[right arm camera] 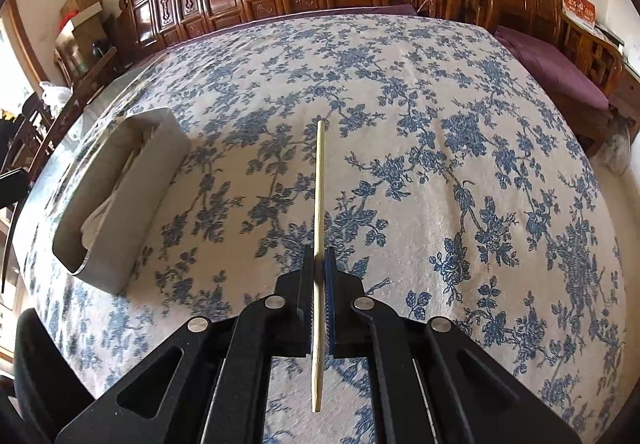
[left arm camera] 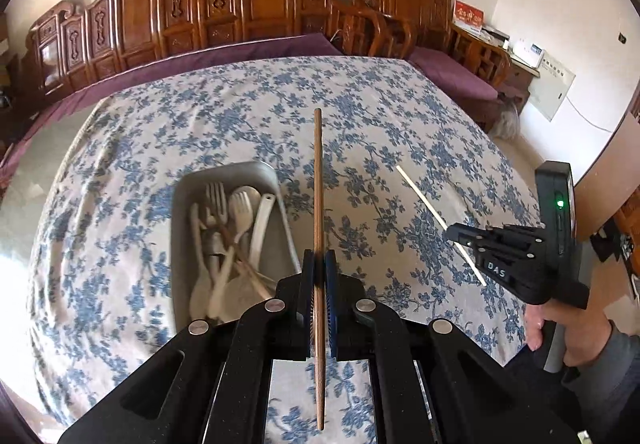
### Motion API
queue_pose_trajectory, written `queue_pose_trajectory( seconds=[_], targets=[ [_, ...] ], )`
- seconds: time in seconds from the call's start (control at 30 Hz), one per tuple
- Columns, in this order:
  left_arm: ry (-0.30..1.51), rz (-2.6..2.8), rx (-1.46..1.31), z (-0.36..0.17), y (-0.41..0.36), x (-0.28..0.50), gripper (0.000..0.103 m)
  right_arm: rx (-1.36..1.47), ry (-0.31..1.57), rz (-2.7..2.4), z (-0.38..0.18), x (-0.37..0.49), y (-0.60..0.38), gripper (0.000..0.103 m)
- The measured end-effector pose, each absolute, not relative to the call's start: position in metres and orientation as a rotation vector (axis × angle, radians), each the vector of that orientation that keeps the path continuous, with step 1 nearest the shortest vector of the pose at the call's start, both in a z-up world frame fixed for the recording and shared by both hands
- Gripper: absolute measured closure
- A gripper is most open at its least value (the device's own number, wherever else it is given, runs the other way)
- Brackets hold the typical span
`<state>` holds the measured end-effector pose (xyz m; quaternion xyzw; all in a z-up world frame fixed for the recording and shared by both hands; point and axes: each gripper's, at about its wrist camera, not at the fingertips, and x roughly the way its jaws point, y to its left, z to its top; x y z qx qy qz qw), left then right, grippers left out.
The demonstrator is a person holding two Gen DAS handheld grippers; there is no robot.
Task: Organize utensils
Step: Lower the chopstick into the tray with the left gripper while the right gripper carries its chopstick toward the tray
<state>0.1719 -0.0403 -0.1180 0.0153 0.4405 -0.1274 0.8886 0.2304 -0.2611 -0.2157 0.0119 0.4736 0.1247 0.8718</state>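
My left gripper point(left arm camera: 319, 260) is shut on a brown wooden chopstick point(left arm camera: 318, 184), held above the table and pointing forward. A grey metal tray point(left arm camera: 182, 204) lies just left of it and holds several white and metal forks and spoons point(left arm camera: 228, 240). My right gripper point(right arm camera: 319, 258) is shut on a pale chopstick point(right arm camera: 319, 188), also above the table. In the left wrist view the right gripper point(left arm camera: 456, 234) is at the right, with the pale chopstick point(left arm camera: 424, 202) sticking out. The tray point(right arm camera: 136, 228) is at the left in the right wrist view.
The table is covered with a blue floral cloth point(right arm camera: 440, 164). Carved wooden benches point(left arm camera: 240, 4) with purple cushions stand behind it. A dark chair point(right arm camera: 32, 148) stands at the left. A hand point(left arm camera: 560, 328) holds the right gripper's handle.
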Motion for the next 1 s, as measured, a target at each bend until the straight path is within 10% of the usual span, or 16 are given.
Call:
queue_pose_trajectory(
  seconds=[1.0],
  targets=[
    [1.074,-0.286,0.003,-0.195,0.031,0.239,0.099,0.055,0.923,0.507,-0.151,0.250,-0.146,0.097]
  ],
)
